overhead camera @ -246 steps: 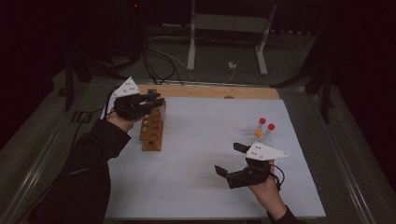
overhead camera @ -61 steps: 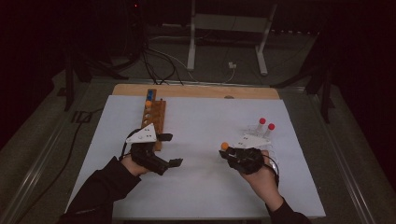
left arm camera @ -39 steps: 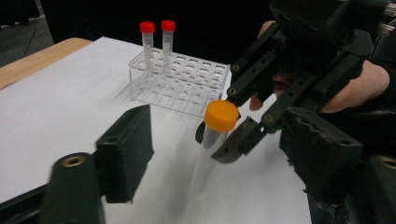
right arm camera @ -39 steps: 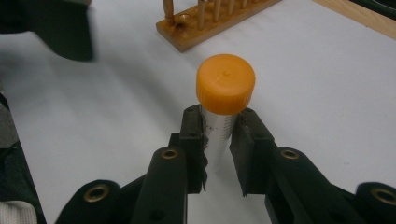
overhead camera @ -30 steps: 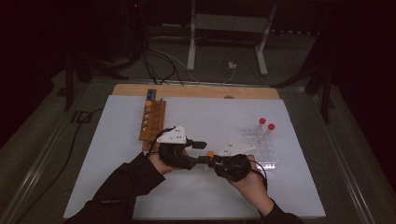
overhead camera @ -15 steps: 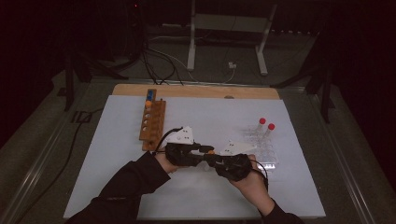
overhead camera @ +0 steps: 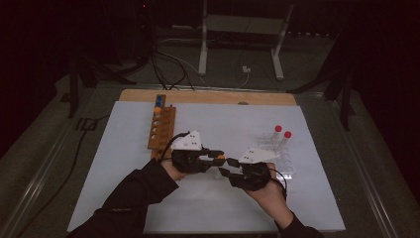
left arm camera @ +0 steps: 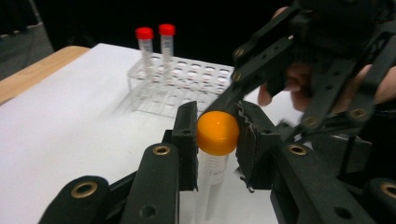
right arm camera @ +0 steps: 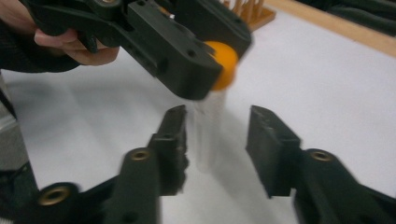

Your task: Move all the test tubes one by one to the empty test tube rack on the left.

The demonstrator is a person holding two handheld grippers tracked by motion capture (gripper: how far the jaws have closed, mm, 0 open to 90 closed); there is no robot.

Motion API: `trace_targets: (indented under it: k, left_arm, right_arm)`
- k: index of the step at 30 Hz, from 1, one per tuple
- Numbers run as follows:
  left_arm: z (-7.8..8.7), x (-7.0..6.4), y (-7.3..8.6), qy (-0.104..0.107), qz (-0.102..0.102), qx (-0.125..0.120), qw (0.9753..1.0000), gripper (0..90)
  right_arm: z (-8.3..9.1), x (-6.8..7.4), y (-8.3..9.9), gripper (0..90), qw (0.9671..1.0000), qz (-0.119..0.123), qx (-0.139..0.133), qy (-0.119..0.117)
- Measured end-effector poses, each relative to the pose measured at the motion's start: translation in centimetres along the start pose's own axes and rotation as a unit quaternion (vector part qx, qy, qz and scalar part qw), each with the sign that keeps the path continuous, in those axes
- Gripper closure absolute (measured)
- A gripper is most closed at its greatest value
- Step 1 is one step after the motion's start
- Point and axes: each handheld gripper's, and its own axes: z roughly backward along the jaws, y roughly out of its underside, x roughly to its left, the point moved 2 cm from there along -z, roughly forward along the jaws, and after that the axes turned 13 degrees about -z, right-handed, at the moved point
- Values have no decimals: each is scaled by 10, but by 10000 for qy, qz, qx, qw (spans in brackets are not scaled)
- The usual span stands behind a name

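Observation:
A clear tube with an orange cap point(left arm camera: 217, 133) stands upright just above the white mat. My left gripper point(left arm camera: 217, 140) is shut on that cap, one pad on each side. In the high view the left gripper point(overhead camera: 217, 157) and the right gripper point(overhead camera: 226, 173) meet at the mat's middle, with the orange cap point(overhead camera: 221, 158) between them. My right gripper point(right arm camera: 217, 140) is open; its jaws stand on either side of the tube's clear body point(right arm camera: 208, 135), apart from it. The left gripper point(right arm camera: 187, 60) shows above, holding the cap point(right arm camera: 226, 65).
A wooden rack point(overhead camera: 161, 130) lies at the left with a blue-capped tube point(overhead camera: 158, 102) at its far end. A clear rack point(overhead camera: 282, 161) at the right holds two red-capped tubes point(overhead camera: 278, 130) point(overhead camera: 288, 135); the same rack point(left arm camera: 187, 84) lies behind the jaws.
Both hands came together at the mat's middle. The orange-capped tube, earlier carried by the right gripper, is now held at its cap by the left gripper, and the right jaws have opened.

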Motion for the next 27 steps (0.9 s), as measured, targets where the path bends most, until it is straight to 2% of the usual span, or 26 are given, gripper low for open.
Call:
trace_targets:
  k: [5,9,17,20,27]
  left_arm:
    - [16,11,-1,-274,37,-11,9996,719]
    - [31,22,-2,-487,86,-4,9988,719]
    - [55,45,-1,-1015,183,16,9947,720]
    - [64,53,-1,-1192,235,25,9926,720]
    - [81,68,1,-1538,276,56,9877,720]
  right_arm:
    - [5,-1,-3,361,9998,-58,-193,27]
    - [8,-2,-4,241,9993,-129,-348,-39]
    - [14,-1,-6,27,9983,-182,-545,-115]
    - [16,-2,-6,0,9978,-192,-589,-228]
    - [21,-3,-8,0,9969,-196,-713,-256]
